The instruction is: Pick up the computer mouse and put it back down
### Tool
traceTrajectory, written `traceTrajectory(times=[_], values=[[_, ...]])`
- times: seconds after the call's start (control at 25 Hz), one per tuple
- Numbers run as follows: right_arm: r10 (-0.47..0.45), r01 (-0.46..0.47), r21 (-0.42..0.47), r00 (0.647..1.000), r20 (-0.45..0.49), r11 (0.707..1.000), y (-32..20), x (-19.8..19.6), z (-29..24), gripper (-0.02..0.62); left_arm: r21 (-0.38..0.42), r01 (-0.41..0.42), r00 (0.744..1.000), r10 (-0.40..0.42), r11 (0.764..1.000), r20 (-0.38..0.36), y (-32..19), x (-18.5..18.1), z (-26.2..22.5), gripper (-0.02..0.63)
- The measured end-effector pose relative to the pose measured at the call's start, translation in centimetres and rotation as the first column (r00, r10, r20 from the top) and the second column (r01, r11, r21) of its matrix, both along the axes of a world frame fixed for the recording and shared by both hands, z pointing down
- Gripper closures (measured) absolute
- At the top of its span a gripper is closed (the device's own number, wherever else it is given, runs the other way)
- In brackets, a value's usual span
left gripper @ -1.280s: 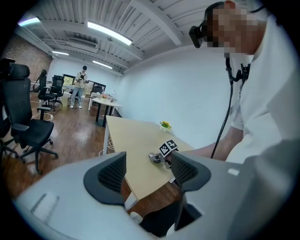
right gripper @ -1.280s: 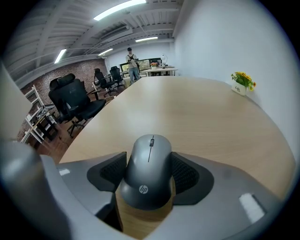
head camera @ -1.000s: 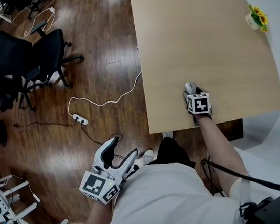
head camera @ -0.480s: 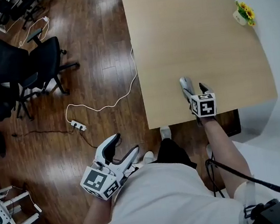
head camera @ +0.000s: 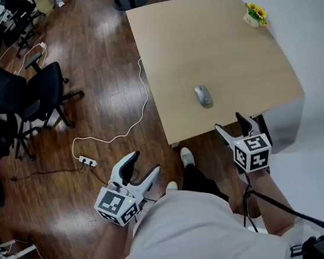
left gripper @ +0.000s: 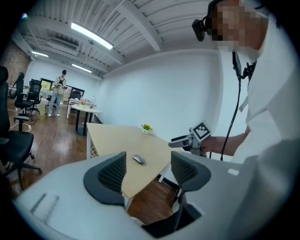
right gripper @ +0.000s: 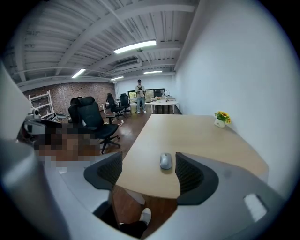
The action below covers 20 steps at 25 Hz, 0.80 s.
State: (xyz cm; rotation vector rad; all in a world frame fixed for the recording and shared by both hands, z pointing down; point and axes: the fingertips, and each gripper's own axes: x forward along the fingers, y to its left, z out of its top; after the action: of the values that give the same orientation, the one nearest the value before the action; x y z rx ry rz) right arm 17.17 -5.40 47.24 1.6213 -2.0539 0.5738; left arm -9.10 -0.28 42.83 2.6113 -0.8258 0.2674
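Observation:
A grey computer mouse (head camera: 203, 95) lies on the light wooden table (head camera: 215, 40) near its front edge, alone and untouched; it also shows as the mouse (right gripper: 165, 161) in the right gripper view and the mouse (left gripper: 138, 160) in the left gripper view. My right gripper (head camera: 233, 126) is open and empty, held off the table's front edge, a short way back from the mouse. My left gripper (head camera: 141, 166) is open and empty too, low over the floor at the table's left, beside my body.
A small pot of yellow flowers (head camera: 253, 13) stands at the table's far right corner. Black office chairs (head camera: 37, 95) crowd the floor to the left. A white cable and power strip (head camera: 87, 161) lie on the wooden floor. A person (right gripper: 139, 96) stands far off.
My right gripper has let go of the mouse and drawn back off the table's front edge. The mouse now lies free on the table. The left gripper has barely moved.

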Motion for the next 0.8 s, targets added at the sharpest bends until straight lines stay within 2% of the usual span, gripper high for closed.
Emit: traceTrajectory(times=[0.16, 0.4, 0.8], values=[[0.021, -0.022, 0.037, 0.999, 0.025, 0.999, 5.6, -1.2, -3.1, 0.235, 0.017, -0.018, 1.0, 0.018, 1.0, -0.011, 1.7, -0.3, -0.3, 0.331], [0.069, -0.072, 0.052, 0.995, 0.067, 0.996, 11.5, -2.4, -4.1, 0.229, 0.038, -0.033, 0.999, 0.033, 0.999, -0.011, 3.4, -1.1, -0.9, 0.331], [0.081, -0.086, 0.057, 0.993, 0.082, 0.995, 14.4, -3.3, -3.6, 0.229, 0.043, -0.047, 0.999, 0.048, 0.998, -0.014, 5.5, -1.4, -0.6, 0.331]])
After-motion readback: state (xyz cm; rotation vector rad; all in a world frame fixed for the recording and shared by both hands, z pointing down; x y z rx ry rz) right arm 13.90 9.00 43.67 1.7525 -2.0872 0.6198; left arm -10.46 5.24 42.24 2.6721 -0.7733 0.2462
